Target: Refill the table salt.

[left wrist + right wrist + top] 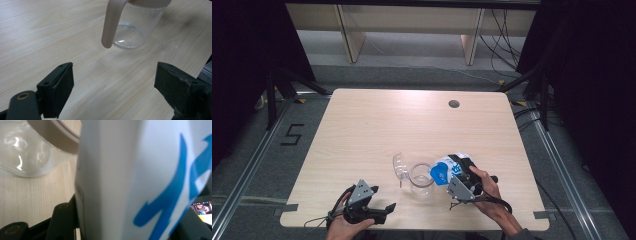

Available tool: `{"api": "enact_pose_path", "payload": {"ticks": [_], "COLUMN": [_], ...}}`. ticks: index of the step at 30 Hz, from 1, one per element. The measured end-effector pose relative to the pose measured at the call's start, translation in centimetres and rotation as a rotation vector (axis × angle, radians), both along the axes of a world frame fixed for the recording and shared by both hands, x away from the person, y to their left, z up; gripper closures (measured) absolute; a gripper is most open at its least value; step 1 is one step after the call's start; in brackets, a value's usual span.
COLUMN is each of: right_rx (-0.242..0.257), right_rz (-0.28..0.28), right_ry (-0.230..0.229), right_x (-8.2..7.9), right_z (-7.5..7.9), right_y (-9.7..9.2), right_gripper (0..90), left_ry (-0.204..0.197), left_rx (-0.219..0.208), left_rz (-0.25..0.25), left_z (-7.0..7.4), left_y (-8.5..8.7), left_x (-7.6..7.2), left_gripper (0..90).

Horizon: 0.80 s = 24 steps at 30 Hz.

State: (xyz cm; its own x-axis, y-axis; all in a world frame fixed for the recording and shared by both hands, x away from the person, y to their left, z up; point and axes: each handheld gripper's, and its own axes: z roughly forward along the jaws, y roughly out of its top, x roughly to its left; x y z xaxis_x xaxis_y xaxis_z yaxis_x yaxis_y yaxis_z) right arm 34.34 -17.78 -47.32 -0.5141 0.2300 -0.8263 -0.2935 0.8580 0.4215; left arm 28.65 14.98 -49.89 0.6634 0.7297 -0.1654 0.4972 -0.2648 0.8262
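Starting at the lower left of the high view, the left gripper [379,210] rests near the table's [362,130] front edge. Its jaws stand wide apart with nothing between them. It looks like it is waiting its turn, close enough to help if the jug needs steadying.

In the middle of the lower part of that view stands a clear jug [421,181] with a pale rim. It is upright and looks empty. Its clear lid [400,165] is flipped open to the left, so the mouth is free for pouring. In the left gripper view the jug [136,27] sits at the top, and its pale handle [112,22] hangs down toward the camera.

Just right of the jug, the right gripper [460,172] holds a white and blue carton [447,170]. The jaws are clamped on its sides. The carton is tipped toward the jug, with its top over the rim, most likely so that it can be poured in. No liquid can be seen.

The carton [140,177] has bold blue marks on white, but no word on it can be read. On the floor at the left of the high view, black tape [292,135] forms a "5".
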Motion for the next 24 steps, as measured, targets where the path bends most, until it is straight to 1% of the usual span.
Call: {"api": "enact_pose_path", "payload": {"ticks": [1, 4, 8, 9, 10, 11, 12, 14, 15, 16, 22, 24], "right_rx": [-0.013, -0.024, -0.028, -0.082, -0.082, -0.039, -0.038, -0.046, -0.077, -0.045, -0.058, -0.063], "right_rz": [0.023, 0.029, 0.026, 0.038, 0.038, 0.02, 0.023, 0.028, 0.031, 0.02, 0.025, 0.019], "right_ry": [-0.017, -0.027, -0.026, -0.056, -0.056, -0.025, -0.026, -0.027, -0.042, -0.023, -0.034, -0.036], "right_x": [0.21, 0.28, 0.32, 0.41, 0.41, 0.33, 0.39, 0.4, 0.39, 0.32, 0.33, 0.27], "right_z": [0.03, 0.03, 0.08, 0.46, 0.46, 0.08, 0.03, 0.04, 0.26, 0.0, 0.1, 0.2], "right_y": [-0.02, 0.06, 0.13, 0.24, 0.24, 0.23, 0.26, 0.31, 0.35, 0.35, 0.47, 0.5], "right_gripper": [46.8, 46.8, 46.8, 46.8, 46.8, 46.8, 46.8, 46.9, 47.0, 47.0, 47.1, 47.0], "left_ry": [-0.001, 0.001, 0.0, -0.009, -0.008, -0.009, -0.008, -0.009, -0.008, -0.007, -0.008, -0.008], "left_rx": [0.0, -0.001, 0.0, 0.01, 0.008, 0.008, 0.008, 0.007, 0.009, 0.009, 0.01, 0.01], "left_rz": [0.0, 0.001, 0.001, -0.006, -0.007, -0.008, -0.008, -0.008, -0.007, -0.007, -0.008, -0.009], "left_z": [0.0, -0.01, 0.0, 0.04, 0.03, 0.02, 0.03, 0.02, 0.03, 0.03, 0.03, 0.03], "left_y": [0.01, 0.0, 0.01, 0.08, 0.07, 0.07, 0.07, 0.07, 0.07, 0.07, 0.06, 0.06], "left_x": [0.0, 0.0, 0.0, 0.04, 0.05, 0.05, 0.04, 0.06, 0.05, 0.05, 0.05, 0.05], "left_gripper": [15.3, 15.3, 15.3, 15.3, 15.3, 15.3, 15.3, 15.3, 15.3, 15.3, 15.3, 15.3]}}
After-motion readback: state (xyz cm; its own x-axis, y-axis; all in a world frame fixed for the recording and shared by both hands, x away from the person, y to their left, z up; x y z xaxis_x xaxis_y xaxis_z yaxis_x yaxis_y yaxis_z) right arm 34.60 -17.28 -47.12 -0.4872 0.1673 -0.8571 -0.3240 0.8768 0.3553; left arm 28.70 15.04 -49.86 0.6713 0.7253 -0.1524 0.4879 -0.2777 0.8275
